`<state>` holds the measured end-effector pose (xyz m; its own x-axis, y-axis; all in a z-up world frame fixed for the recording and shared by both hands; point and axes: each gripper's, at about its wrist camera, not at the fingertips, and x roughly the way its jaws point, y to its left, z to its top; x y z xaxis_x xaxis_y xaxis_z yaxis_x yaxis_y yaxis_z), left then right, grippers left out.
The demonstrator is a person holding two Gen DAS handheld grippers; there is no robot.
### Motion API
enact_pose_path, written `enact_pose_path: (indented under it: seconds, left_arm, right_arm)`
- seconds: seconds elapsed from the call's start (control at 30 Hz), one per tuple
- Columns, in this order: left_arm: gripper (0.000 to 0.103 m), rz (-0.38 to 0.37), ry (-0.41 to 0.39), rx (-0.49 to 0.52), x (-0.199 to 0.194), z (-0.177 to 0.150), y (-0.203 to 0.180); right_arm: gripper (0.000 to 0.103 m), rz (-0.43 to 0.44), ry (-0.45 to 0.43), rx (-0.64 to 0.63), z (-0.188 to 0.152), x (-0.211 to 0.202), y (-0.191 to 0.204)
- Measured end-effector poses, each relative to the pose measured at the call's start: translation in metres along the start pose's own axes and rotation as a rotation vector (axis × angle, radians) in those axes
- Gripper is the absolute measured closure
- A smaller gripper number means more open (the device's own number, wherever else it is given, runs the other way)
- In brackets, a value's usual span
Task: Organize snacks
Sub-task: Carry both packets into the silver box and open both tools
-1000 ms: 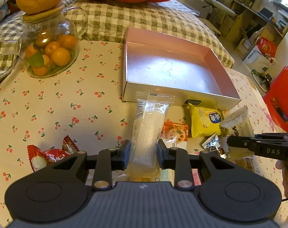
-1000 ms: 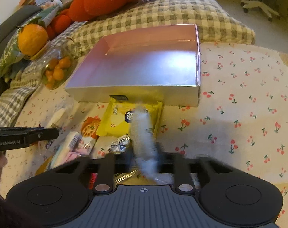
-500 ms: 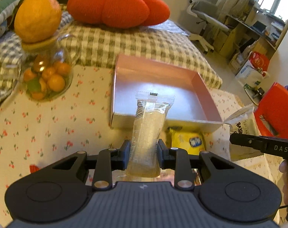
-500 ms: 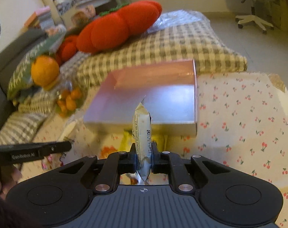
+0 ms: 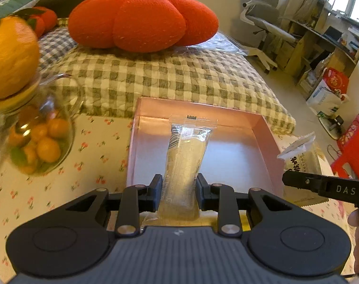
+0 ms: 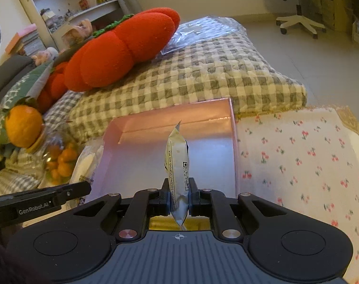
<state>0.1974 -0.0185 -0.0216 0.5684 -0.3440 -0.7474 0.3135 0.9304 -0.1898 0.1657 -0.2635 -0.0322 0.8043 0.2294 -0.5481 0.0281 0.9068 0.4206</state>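
The left hand-held gripper (image 5: 178,193) clamps a clear snack packet (image 5: 185,163) above the pink box (image 5: 266,139). The right hand-held gripper (image 6: 178,195) clamps a white snack packet (image 6: 177,163) edge-on, also over the box.

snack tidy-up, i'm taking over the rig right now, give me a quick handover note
Left claw: shut on a clear-wrapped snack bar, held above the pink box.
Right claw: shut on a white coconut snack packet, held edge-on, also over the box.
Done: both snacks are lifted off the cherry-print tablecloth; the box looks empty.
Left: release both into the box, then fetch whatever snacks remain; a yellow pack shows just below the right claw.
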Motion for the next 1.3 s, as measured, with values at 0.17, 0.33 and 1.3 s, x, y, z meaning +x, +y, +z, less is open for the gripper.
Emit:
enact_pose_path:
  seconds: [0.17,0.33,1.3]
  left_arm:
    - [0.077,0.029,0.001,0.025,0.026,0.010,0.000]
    - [0.076,0.055,-0.009,0.052,0.046,0.018,0.002]
    - [0.012,0.041,-0.045,0.075,0.029,0.012,0.000]
  right_arm:
    - [0.091,-0.030,0.013,-0.008,0.012,0.030,-0.003]
    - [0.091,-0.056,0.017,-0.012,0.021,0.052,-0.007]
    - [0.024,-0.082,-0.064,-0.090,0.027,0.022,0.016]
